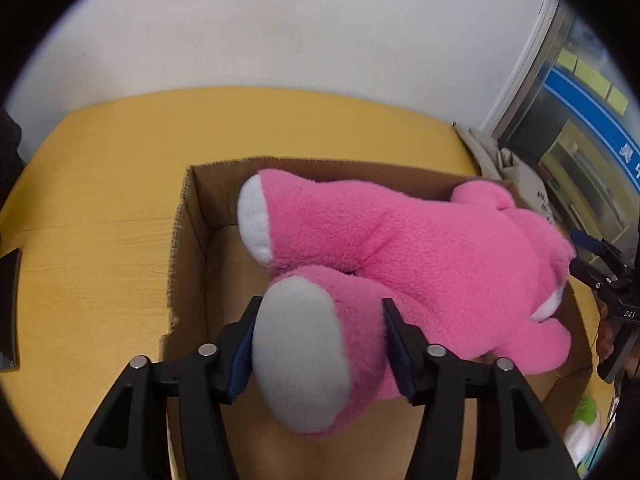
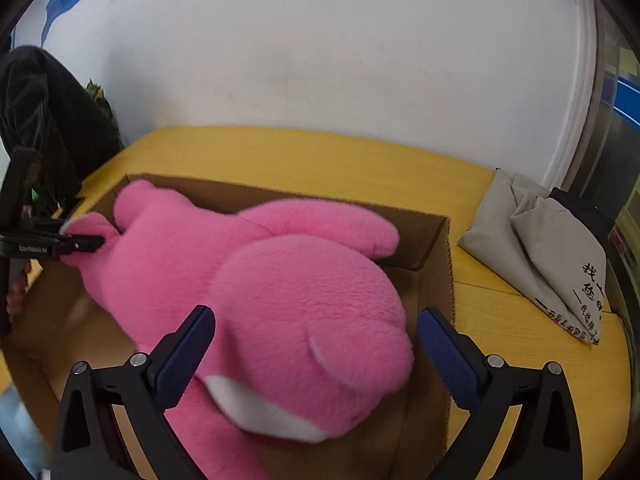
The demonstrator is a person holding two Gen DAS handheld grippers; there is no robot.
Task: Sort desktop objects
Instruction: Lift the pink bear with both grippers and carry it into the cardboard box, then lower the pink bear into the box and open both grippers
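A big pink plush toy [image 1: 420,248] lies inside an open cardboard box [image 1: 180,240] on a yellow table. My left gripper [image 1: 320,302] is shut on one of its feet, the blue pads pressed against both sides of the grey sole. In the right wrist view the toy's head [image 2: 312,320] sits between the wide-open fingers of my right gripper [image 2: 316,314], with a gap at each pad. The box wall [image 2: 436,240] stands just right of the head. The left gripper [image 2: 80,244] shows at the toy's far end.
A folded grey cloth bag [image 2: 540,240] with black writing lies on the table [image 2: 320,152] to the right of the box. A green and white object [image 1: 584,424] sits near the box's right side. A person's dark clothing [image 2: 40,120] is at the left. A white wall is behind.
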